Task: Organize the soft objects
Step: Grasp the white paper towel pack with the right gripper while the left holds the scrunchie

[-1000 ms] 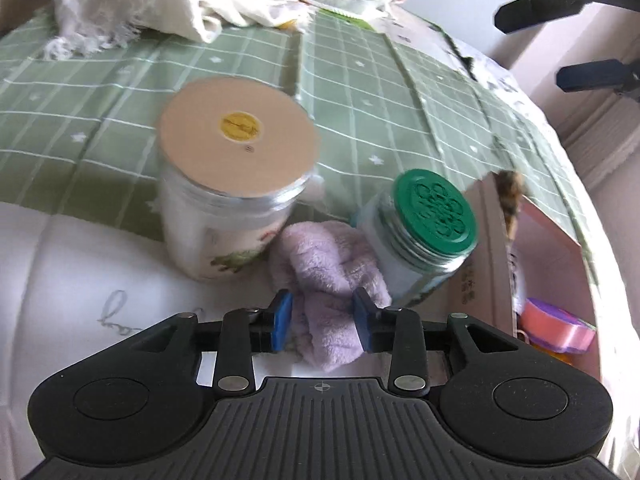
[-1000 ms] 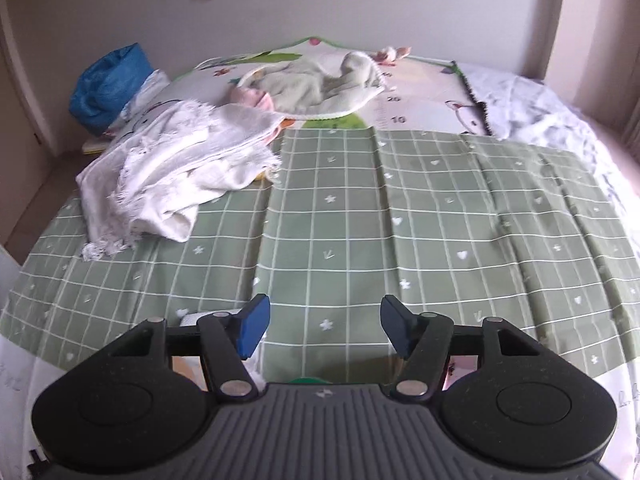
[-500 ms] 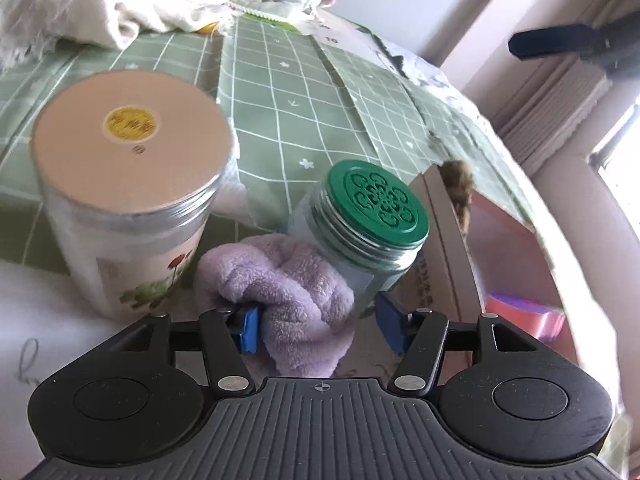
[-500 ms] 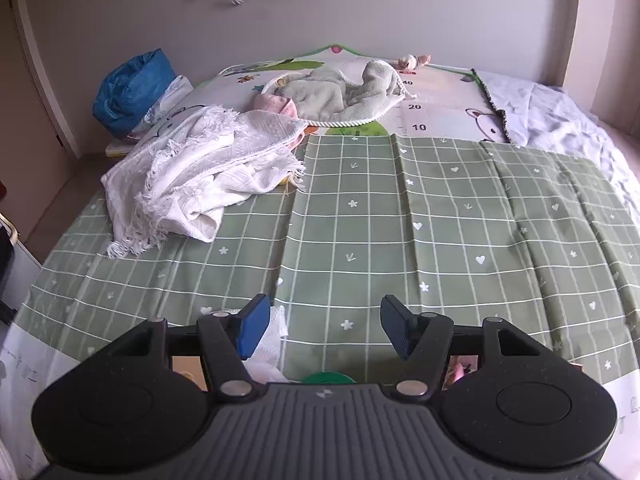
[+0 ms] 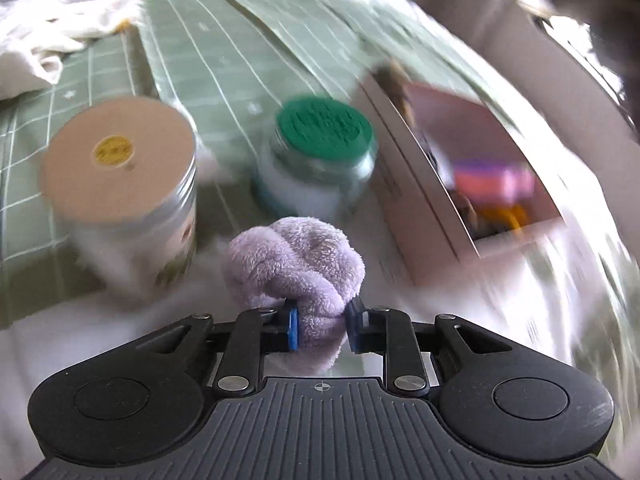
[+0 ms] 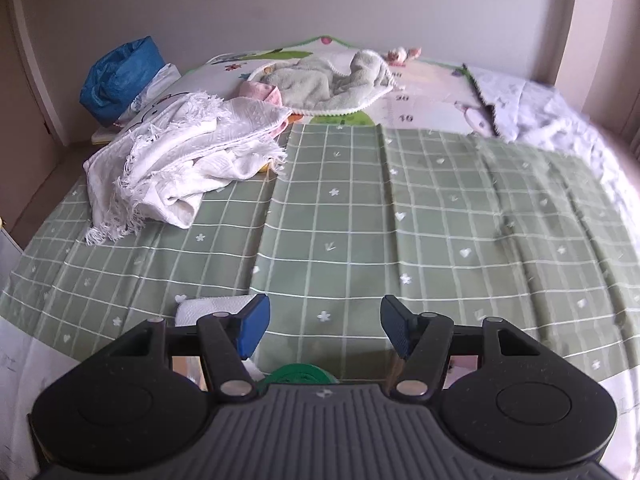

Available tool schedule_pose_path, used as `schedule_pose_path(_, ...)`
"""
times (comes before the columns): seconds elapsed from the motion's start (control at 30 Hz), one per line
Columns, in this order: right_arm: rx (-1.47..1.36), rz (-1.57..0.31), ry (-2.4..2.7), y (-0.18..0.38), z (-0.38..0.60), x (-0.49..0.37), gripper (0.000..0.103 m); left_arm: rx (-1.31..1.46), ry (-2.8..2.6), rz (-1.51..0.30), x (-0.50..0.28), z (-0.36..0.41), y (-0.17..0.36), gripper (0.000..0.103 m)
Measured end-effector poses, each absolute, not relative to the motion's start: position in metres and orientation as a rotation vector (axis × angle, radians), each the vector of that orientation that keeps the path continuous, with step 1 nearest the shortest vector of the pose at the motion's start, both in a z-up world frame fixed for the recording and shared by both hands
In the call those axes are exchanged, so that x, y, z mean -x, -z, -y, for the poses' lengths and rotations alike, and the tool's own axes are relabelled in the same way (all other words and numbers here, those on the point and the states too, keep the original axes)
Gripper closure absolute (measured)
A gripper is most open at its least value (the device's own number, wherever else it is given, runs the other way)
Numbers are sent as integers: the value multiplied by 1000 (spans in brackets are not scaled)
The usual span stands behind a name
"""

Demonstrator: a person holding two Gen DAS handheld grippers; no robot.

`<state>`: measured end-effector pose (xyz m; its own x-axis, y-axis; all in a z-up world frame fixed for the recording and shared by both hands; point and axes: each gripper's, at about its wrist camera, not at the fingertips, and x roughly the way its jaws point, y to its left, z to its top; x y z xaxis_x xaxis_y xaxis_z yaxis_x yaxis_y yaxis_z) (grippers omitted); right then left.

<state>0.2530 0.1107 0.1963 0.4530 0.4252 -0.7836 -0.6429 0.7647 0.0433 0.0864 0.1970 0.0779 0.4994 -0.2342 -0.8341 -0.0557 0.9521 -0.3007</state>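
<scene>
My left gripper [image 5: 321, 328] is shut on a fluffy lilac cloth [image 5: 298, 266] and holds it lifted above the white bedding, in front of two jars. An open cardboard box [image 5: 460, 184] with a pink inside lies to the right and holds pink, purple and orange items [image 5: 494, 182]. The left wrist view is motion-blurred. My right gripper [image 6: 323, 328] is open and empty, hovering over the green checked sheet [image 6: 400, 220]. The green lid [image 6: 302, 376] shows just below its fingers.
A jar with a tan lid [image 5: 120, 168] stands left and a green-lidded jar [image 5: 324, 132] stands centre. A white fringed blanket [image 6: 180, 160], a pale green towel [image 6: 324, 84] and a blue bag [image 6: 120, 72] lie at the far side. A folded white cloth [image 6: 212, 308] lies by the right gripper.
My left gripper closed on the lilac cloth and lifted it away from between the jars, swinging so the box comes further into view. The right gripper rose slightly and stayed open.
</scene>
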Motion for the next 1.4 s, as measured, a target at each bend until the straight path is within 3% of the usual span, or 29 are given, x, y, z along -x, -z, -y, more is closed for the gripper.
schedule_pose_path(0.13, 193, -1046, -739, -181, -132, -269, 41, 401, 123, -1139, -56, -226, -102, 79)
schedule_pose_path(0.37, 128, -1387, -758, -113, -212, -292, 39, 625, 31, -1116, -15, -297, -105, 79)
schedule_pose_path(0.73, 696, -1441, -792, -92, -332, -271, 40, 837, 93, -1124, -20, -332, -109, 79)
schedule_pose_path(0.9, 726, -1487, -593, -73, -320, -288, 39, 897, 152, -1116, -18, -336, -109, 78)
schedule_pose_path(1.0, 526, -1560, -563, -54, -314, -311, 39, 938, 141, -1136, -14, -340, -101, 78)
schedule_pose_path(1.03, 463, -1584, -552, -48, -313, -316, 37, 959, 136, -1142, -13, -342, -98, 78)
schedule_pose_path(1.1, 400, -1604, -536, -39, -313, -319, 22, 983, 128, -1147, -11, -344, -96, 78)
schedule_pose_path(1.17, 473, -1578, -562, -34, -321, -309, 17, 972, 126, -1148, -12, -343, -98, 78)
schedule_pose_path(1.27, 701, -1507, -626, -33, -334, -285, 18, 955, 110, -1158, -12, -344, -97, 78)
schedule_pose_path(1.33, 746, -1469, -624, -40, -335, -280, 33, 952, 84, -1157, -12, -349, -94, 78)
schedule_pose_path(1.4, 716, -1443, -611, -52, -330, -285, 90, 948, 46, -1135, -11, -359, -95, 78)
